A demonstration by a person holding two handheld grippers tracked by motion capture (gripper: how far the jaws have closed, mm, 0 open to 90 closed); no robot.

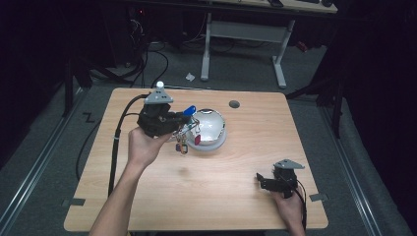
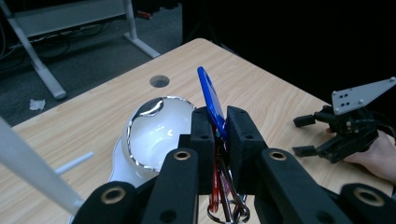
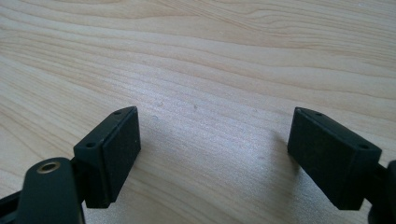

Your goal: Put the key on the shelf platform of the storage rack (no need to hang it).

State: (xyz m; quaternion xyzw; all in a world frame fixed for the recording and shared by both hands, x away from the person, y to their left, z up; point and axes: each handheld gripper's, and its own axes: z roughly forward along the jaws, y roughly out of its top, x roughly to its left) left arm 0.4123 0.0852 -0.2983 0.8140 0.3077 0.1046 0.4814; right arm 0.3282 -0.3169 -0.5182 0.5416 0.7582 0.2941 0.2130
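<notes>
My left gripper (image 1: pixel 183 119) (image 2: pixel 216 123) is shut on a bunch of keys: a blue tag (image 2: pixel 210 99) (image 1: pixel 189 110) sticks up between the jaws, and a red tag and metal rings (image 2: pixel 224 196) (image 1: pixel 183 145) hang below. It hovers at the left edge of a shiny white bowl (image 1: pixel 210 129) (image 2: pixel 156 130) on the wooden table (image 1: pixel 231 191). My right gripper (image 1: pixel 260 180) (image 3: pixel 212 154) rests open near the table's front right, jaws wide over bare wood; it also appears in the left gripper view (image 2: pixel 306 135).
A round cable hole (image 1: pixel 234 104) (image 2: pixel 159 81) lies behind the bowl. Beyond the table's far edge stand a white desk frame (image 1: pixel 243 34) and cables on a grey floor. A scrap of paper (image 1: pixel 190 76) lies there.
</notes>
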